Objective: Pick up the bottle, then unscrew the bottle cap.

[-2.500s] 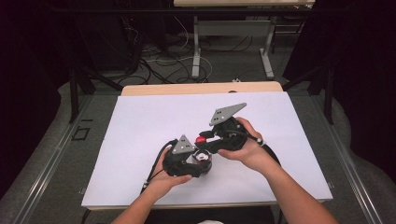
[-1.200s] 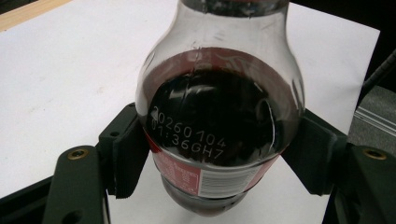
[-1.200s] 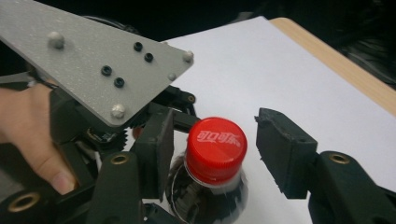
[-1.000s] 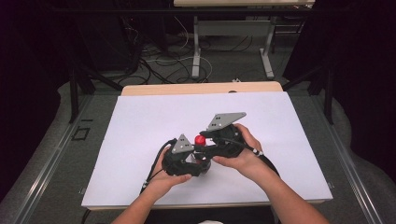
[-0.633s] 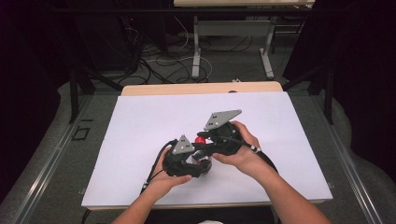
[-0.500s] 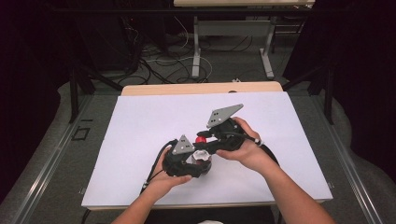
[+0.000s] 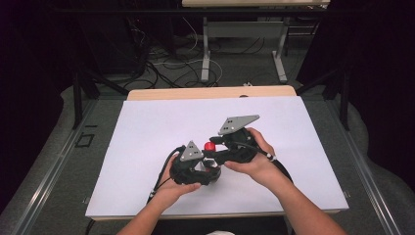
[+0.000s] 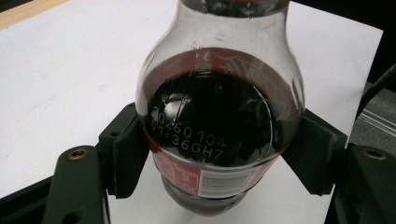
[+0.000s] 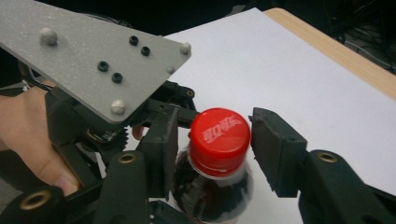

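A clear plastic bottle (image 8: pixel 218 126) of dark cola, red label and red screw cap (image 9: pixel 220 136) still on, stands upright near the white sheet's (image 7: pixel 147 132) near-middle, clamped between black jaws.

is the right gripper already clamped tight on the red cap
No, in the right gripper view the right gripper stands open around the red cap, with a visible gap on one side.

This looks like a lab or recording room rather than a home. The table (image 7: pixel 147 127) is covered by a plain white sheet (image 7: pixel 303 147), with a strip of pale wood showing at its far edge. Around it the room is dark. Loose cables (image 7: pixel 161 63) lie tangled on the grey floor (image 7: pixel 54 161) beyond the table, near the metal legs of another table (image 7: pixel 205 54). Metal rails (image 7: pixel 46 176) run along both sides.
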A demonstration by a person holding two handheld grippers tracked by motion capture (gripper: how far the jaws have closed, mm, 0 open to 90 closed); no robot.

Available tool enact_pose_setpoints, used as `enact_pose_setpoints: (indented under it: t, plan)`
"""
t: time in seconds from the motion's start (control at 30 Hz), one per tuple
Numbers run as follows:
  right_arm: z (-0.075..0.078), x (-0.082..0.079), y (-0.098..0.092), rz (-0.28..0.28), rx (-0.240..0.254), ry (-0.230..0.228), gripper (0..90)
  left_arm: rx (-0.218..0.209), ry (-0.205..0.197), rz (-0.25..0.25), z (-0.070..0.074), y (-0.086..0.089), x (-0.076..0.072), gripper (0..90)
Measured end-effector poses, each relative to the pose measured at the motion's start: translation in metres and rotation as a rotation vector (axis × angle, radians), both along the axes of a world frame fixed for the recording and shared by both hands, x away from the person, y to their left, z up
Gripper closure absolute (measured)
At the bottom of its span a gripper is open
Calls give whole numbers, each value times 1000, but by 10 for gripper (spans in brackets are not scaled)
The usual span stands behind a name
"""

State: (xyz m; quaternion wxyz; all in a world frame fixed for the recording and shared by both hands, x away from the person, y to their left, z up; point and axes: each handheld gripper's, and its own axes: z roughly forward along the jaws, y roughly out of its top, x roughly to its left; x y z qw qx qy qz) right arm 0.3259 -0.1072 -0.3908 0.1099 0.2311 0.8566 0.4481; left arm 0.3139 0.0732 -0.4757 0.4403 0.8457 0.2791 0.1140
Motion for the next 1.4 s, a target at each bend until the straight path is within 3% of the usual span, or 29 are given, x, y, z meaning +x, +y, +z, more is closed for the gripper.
enact_pose_setpoints:
  t: [0.27,0.37,0.43,0.63,0.7,0.77,0.83,0.93,1.17,1.33,1.4]
  plan:
    - [-4,0,5,-14,-25,-34,610,10,-4,-18,-1,-2,0,304]
    - [-3,5,3,50,-26,-36,613,4,-2,-19,-1,-2,-1,304]
    - [-1,10,0,90,-31,-5,615,2,-1,-24,-1,-2,-1,304]
    - [2,19,-3,195,-32,-8,610,-3,-5,-24,1,-1,-1,304]
    - [2,18,-3,182,-19,6,573,1,7,-29,3,1,-1,304]
    - [3,15,-3,155,-11,-12,514,-5,-8,-13,3,1,-1,304]
    - [4,10,-2,124,3,-30,469,-1,6,-21,4,3,-1,304]
    - [3,2,1,77,-11,-52,451,-13,-7,-1,3,2,-2,304]
    - [-4,-6,7,-19,-16,-40,513,-1,-10,-2,1,0,-2,304]
    - [-7,-4,11,-34,-32,-40,562,22,0,-13,0,0,-1,304]
    - [-7,-2,11,-22,-32,-40,589,9,4,-2,-1,0,-2,304]
